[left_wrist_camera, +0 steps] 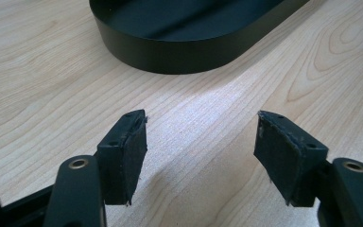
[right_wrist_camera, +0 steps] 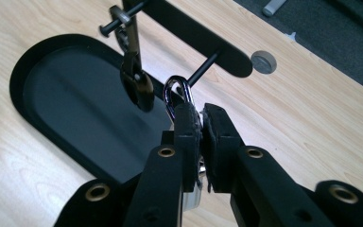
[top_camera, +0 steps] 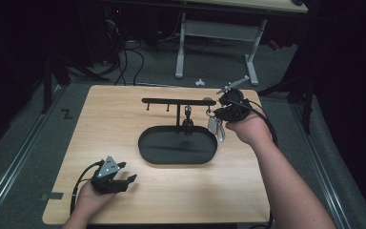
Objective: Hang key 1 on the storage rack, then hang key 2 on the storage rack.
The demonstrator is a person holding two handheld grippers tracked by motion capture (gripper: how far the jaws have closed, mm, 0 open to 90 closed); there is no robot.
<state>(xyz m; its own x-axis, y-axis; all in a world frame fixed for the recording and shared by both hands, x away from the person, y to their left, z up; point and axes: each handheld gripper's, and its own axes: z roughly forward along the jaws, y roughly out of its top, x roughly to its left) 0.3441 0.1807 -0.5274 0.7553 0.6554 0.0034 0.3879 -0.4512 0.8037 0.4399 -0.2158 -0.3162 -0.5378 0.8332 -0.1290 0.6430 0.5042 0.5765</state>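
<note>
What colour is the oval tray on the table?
Black; the tray shows best in the high view.

right gripper [right_wrist_camera: 202, 124] clamps carabiner [right_wrist_camera: 177, 92] near rack peg [right_wrist_camera: 203, 68].

The left hand-held gripper [top_camera: 124, 180] lies low at the near left, jaws spread wide. The right hand-held gripper [top_camera: 218, 110], forearm stretched forward, has its jaws clamped together.
</note>
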